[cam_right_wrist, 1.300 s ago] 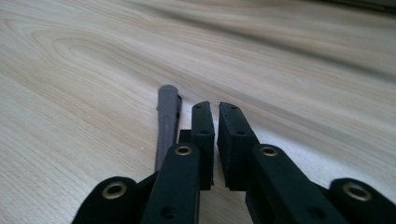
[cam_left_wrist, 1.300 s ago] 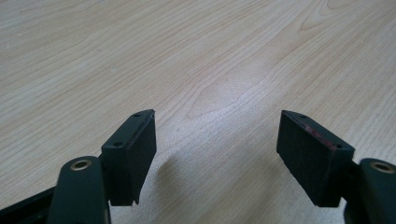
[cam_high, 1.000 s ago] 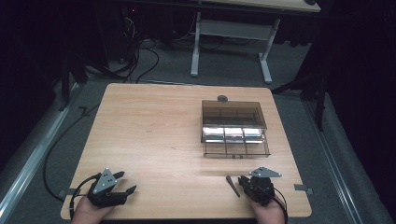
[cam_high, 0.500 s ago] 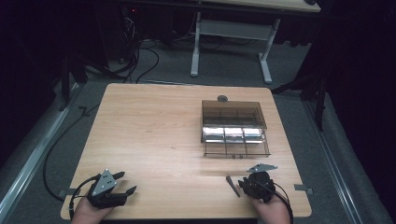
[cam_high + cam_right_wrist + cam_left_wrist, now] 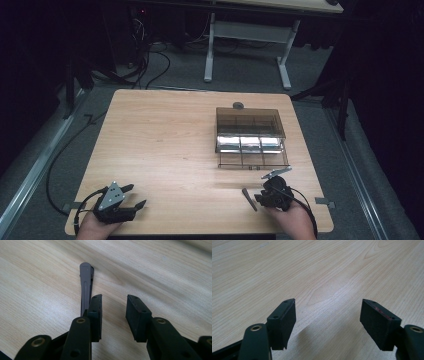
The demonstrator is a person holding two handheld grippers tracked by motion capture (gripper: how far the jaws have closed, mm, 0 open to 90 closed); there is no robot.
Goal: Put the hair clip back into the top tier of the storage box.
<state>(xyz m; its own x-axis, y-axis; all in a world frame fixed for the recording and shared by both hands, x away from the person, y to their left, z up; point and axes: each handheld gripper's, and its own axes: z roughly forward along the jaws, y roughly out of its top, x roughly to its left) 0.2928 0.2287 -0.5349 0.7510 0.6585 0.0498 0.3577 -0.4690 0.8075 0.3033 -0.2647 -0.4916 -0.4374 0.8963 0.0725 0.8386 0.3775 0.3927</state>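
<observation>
On the near edge of the worktop, both my grippers rest low, nothing held in either.

Left gripper: well to the left of the compartment box, at the near left corner; jaws spread wide over bare wood, nothing between them. Right gripper: just on the near side of the box, near its right end; jaws narrowly parted with bare wood in the gap. Grey slim tool: lying flat on the worktop, near the box's front edge and apart from it, its near end hidden behind the outer face of one right jaw; contact cannot be told. The box is brown, see-through and divided into cells, standing right of centre. A small dark round object sits just beyond the box's far edge.
</observation>
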